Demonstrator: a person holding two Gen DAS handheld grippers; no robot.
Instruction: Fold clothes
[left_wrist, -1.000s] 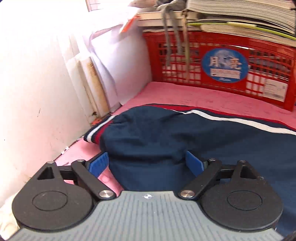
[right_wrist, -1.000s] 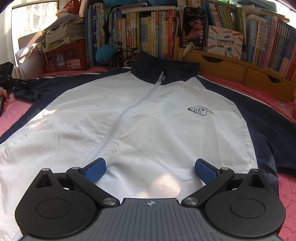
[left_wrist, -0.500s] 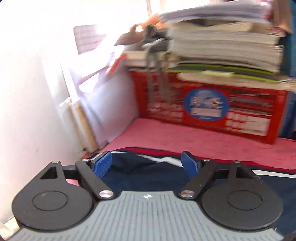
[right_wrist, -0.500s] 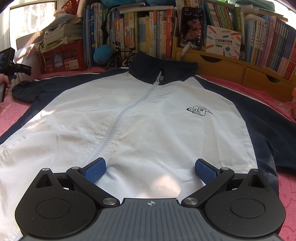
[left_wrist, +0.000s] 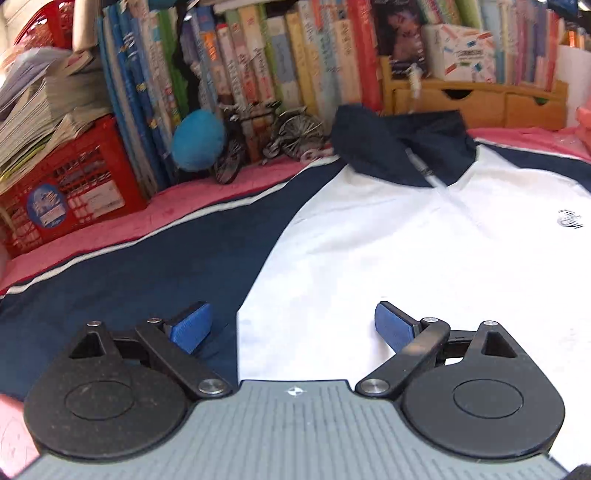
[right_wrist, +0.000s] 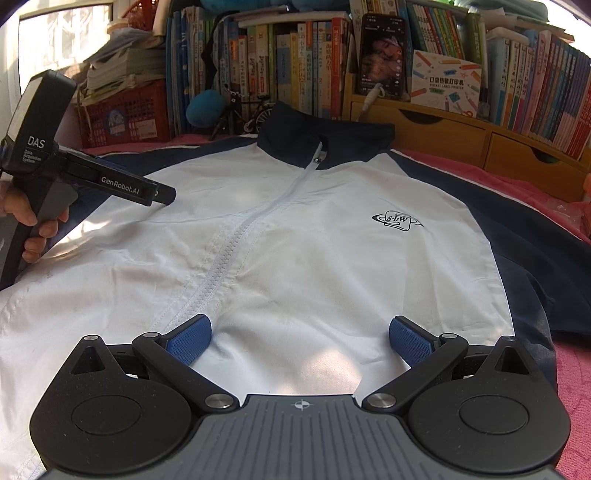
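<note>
Jacket spread flat, zipped, on the pink bedcover; both claws empty above it.

The jacket is laid front up with its navy collar toward the row of books, and its navy sleeves run out to either side. Open pink cover is left along the jacket's right sleeve and behind its left sleeve. The left gripper is held over the seam between the jacket's white front and left navy sleeve, angled downward; its jaws have just been opening and are spread wide with nothing between them. It is gripped by a hand at the jacket's left edge. The right gripper is poised over the jacket's lower hem, jaws spread, nothing pinched. Behind the collar the way is closed by a red crate, a blue plush ball, model bicycles and wooden drawers.
</note>
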